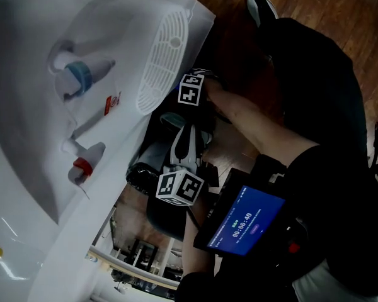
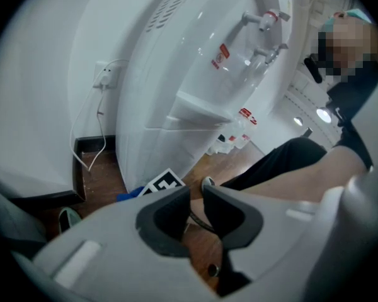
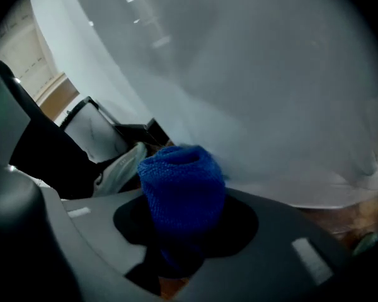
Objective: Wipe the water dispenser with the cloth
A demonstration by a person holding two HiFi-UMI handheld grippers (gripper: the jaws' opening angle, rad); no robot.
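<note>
Cloth (image 3: 181, 190), one; water dispenser (image 1: 25, 124), one; taps (image 1: 79, 74) (image 1: 82, 167), two.

- 1 white plastic water dispenser (image 1: 25, 74)
- 2 taps: 1 blue-collared tap (image 1: 80, 75), 1 red-levered tap (image 1: 82, 167)
- 1 white slotted drip grille (image 1: 164, 55)
- 1 blue knitted cloth (image 3: 181, 187)
- 2 grey plastic grippers: left gripper (image 2: 195, 207), right gripper (image 3: 184, 222)
- 1 blue-lit screen (image 1: 246, 222)

Pads of right gripper (image 3: 184, 226), seemingly lost behind blurred blue cloth (image 3: 181, 187)
</note>
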